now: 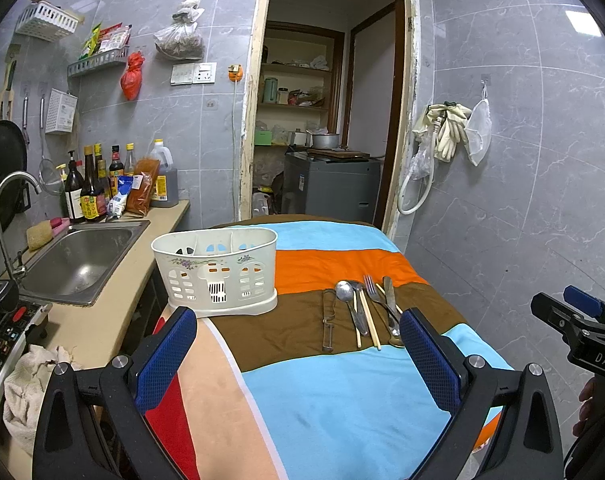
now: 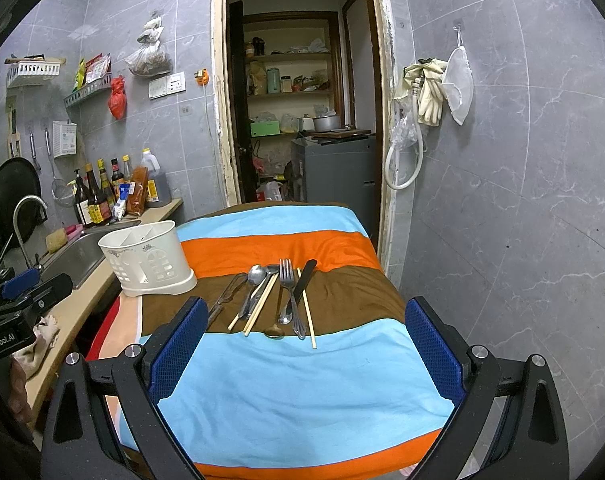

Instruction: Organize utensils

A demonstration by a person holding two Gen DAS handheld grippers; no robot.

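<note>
Both grippers hang above a table draped in a striped cloth point(image 2: 302, 380), and neither holds anything. The left gripper point(image 1: 298, 344) has its blue-padded fingers point(image 1: 166, 356) spread wide apart, and between them its camera looks onto the cloth's blue and peach bands. The right gripper point(image 2: 306, 344) is likewise spread wide, its fingers point(image 2: 432, 352) framing the blue stripe. In the right wrist view the utensils lie loosely side by side on the brown stripe, just past 12 o'clock of the finger gap: a spoon point(image 2: 256, 276) with its bowl toward the doorway, a fork point(image 2: 287, 292) to its right with tines pointing away, a dark-handled knife point(image 2: 307, 276) at about 1 o'clock, pale chopsticks point(image 2: 262, 304) slanting among them, and a thin metal peeler-like tool point(image 2: 222, 300) at 11 o'clock. The white plastic utensil holder point(image 2: 150, 260) stands upright at 10 o'clock of the pile, at the cloth's left edge, divided into compartments that look empty. Beyond it, at 9 to 10 o'clock, are a steel sink point(image 1: 82, 256) and a row of sauce bottles point(image 1: 90, 192) against the tiled wall.
</note>
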